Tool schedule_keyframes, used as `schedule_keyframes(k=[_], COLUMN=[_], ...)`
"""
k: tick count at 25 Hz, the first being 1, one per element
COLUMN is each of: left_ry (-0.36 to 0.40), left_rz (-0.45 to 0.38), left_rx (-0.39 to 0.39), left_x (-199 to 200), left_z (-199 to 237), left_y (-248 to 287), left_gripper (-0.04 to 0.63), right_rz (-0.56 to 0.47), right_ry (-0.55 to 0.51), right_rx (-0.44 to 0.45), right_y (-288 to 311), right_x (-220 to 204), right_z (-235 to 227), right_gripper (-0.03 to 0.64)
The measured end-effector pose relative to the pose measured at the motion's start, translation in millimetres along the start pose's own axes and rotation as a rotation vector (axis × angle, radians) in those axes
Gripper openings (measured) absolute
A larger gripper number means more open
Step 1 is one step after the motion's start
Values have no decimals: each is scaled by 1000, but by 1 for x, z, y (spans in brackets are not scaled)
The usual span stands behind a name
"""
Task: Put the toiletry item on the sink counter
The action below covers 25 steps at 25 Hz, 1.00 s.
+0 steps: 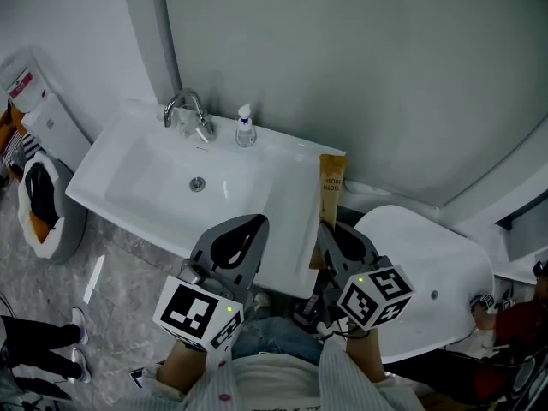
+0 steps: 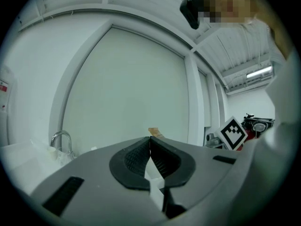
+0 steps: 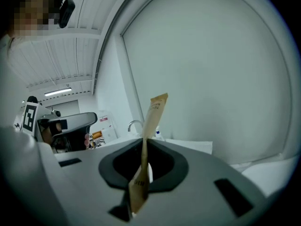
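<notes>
The right gripper (image 3: 143,149) pinches a flat tan paper sachet (image 3: 154,112) by its lower end, and the rest of the sachet stands up past the jaws. The left gripper (image 2: 150,145) beside it has its jaws pressed together on nothing. The sachet is held in the air by the right edge of the white sink counter (image 1: 287,187), well apart from the chrome tap (image 1: 187,108) and the small clear pump bottle (image 1: 246,128).

The flat strip of the desk (image 1: 289,197) right of the basin (image 1: 163,174) lies bare and open from the front. At the back rim the faucet (image 1: 187,110) and a small pump bottle (image 1: 246,129) stand close to the wall panel (image 1: 360,67). A toilet (image 1: 428,264) crowds the right side. From above, the sachet (image 1: 330,197) in the right tool (image 1: 327,228) overlies the narrow gap between.
</notes>
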<state>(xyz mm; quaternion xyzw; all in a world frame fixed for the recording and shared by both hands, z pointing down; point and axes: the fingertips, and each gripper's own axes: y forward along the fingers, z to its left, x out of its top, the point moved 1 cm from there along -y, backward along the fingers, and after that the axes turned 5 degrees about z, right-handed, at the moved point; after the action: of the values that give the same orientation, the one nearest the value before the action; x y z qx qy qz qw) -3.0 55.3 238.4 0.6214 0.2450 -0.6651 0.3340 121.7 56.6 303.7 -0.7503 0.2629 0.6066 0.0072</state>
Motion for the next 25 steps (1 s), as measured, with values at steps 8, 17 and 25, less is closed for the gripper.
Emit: schedule_keyframes(k=[8,17,25], left_ry=[-5,-4,-4], left_rz=[4,18,38], left_rx=[5,-46,-91], left_x=[-2,1,3], left_z=[14,31,55], left_y=[43,71,98], left_gripper=[17,17,17], right_rz=[8,16,17], right_ry=[2,10,23], right_rx=[14,-18,-60], right_y=[27,46,71], right_x=[12,20,31], right_z=[-31,-40,-52], right_gripper=[34,34,34])
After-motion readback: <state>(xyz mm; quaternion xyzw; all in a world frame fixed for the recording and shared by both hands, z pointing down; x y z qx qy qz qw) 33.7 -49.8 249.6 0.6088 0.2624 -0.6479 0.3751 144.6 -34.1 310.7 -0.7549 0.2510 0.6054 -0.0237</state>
